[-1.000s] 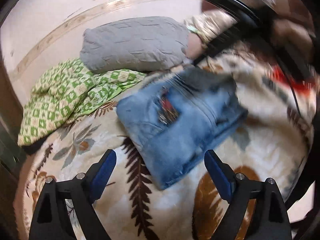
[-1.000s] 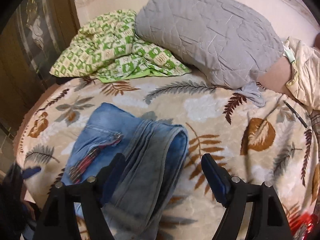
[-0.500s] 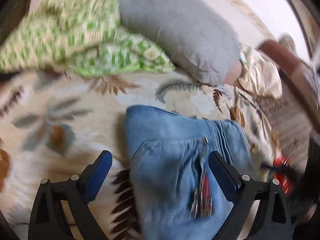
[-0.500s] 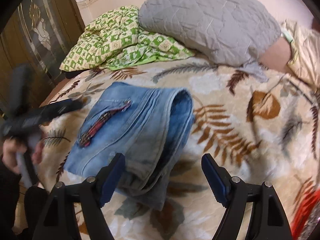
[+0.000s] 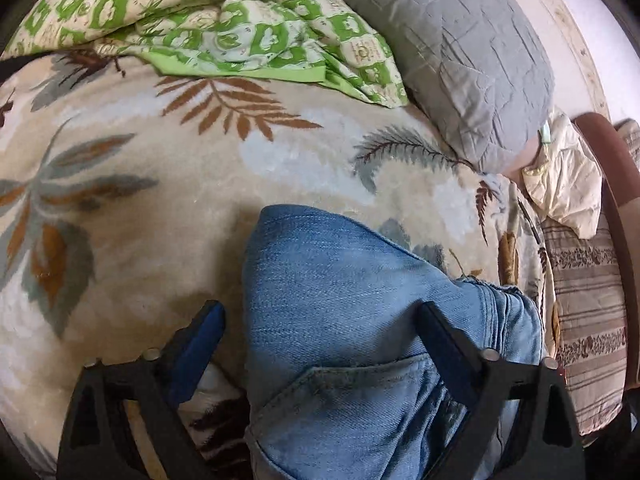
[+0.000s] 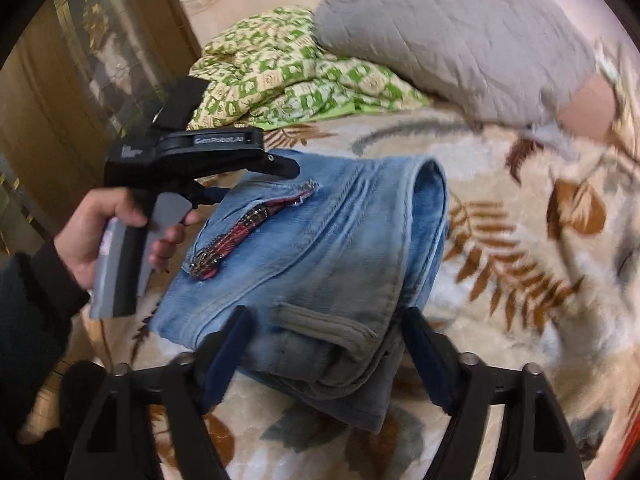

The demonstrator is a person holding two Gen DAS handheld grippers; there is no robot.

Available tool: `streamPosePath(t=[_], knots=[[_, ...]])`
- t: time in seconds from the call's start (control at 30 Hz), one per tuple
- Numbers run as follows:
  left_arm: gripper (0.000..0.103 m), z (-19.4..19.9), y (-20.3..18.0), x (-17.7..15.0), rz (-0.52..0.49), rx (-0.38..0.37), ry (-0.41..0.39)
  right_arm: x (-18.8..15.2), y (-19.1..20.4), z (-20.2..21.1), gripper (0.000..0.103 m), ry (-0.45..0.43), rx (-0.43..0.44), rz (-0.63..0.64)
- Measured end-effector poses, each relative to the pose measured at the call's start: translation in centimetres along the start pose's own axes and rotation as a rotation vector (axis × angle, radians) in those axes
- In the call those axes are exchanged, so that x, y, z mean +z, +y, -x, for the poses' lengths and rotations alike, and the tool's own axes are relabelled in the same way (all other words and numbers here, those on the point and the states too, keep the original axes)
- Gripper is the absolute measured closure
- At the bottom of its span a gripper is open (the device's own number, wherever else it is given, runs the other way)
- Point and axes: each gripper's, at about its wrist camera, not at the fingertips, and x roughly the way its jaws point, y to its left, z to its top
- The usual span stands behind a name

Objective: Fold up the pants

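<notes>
- Pants (image 6: pixel 320 264): folded bundle, unchanged; my left tongs (image 5: pixel 320 320) have swung closer, spread at 6 o'clock.
- Right tongs (image 6: pixel 324 334): spread, empty; folding looks finished.

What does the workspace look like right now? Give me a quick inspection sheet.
Surface: leaf-print blanket on the bed.
Job's things: blue jeans folded into a compact stack, red embroidered patch on top.
Clutter: green checked quilt and grey pillow at the far side, apart from the jeans.
Grippers: left gripper open, straddling the jeans; right gripper open at the stack's near edge.
Cables: nothing seen.
Surroundings: wooden door, left in the right wrist view.
</notes>
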Motion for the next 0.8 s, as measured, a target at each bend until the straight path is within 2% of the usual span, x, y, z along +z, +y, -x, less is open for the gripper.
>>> streamPosePath(t=[0.03, 0.07, 0.13, 0.23, 0.37, 0.47, 0.57, 0.8], knots=[[0.045, 0.0, -0.2, 0.0, -0.017, -0.003, 0.005, 0.0, 0.5, 0.0, 0.058, -0.003, -0.020, 0.034], [0.046, 0.2, -0.5, 0.0, -0.034, 0.015, 0.001, 0.1, 0.7, 0.1, 0.060, -0.006, -0.020, 0.050], [0.047, 0.2, -1.1, -0.1, -0.076, 0.042, 0.000, 0.4, 0.9, -0.1, 0.072, 0.005, 0.008, 0.058], [0.048, 0.1, -0.9, -0.1, -0.071, 0.039, 0.008, 0.6, 1.8, -0.3, 0.077, 0.005, -0.003, 0.094], [0.048, -0.1, -0.5, 0.0, -0.064, 0.031, 0.018, 0.4, 2.5, -0.6, 0.080, 0.001, -0.027, 0.137], [0.048, -1.0, 0.3, 0.2, -0.045, 0.001, 0.048, -1.2, 2.3, -1.0, 0.082, -0.015, -0.061, 0.193], [0.048, -1.5, 0.6, 0.0, -0.049, -0.012, 0.045, -3.3, 0.7, -1.9, 0.082, -0.055, -0.041, 0.147], [0.047, -1.4, 0.6, -0.1, -0.044, -0.015, 0.043, -3.0, 0.5, -1.6, 0.082, -0.059, -0.033, 0.112]])
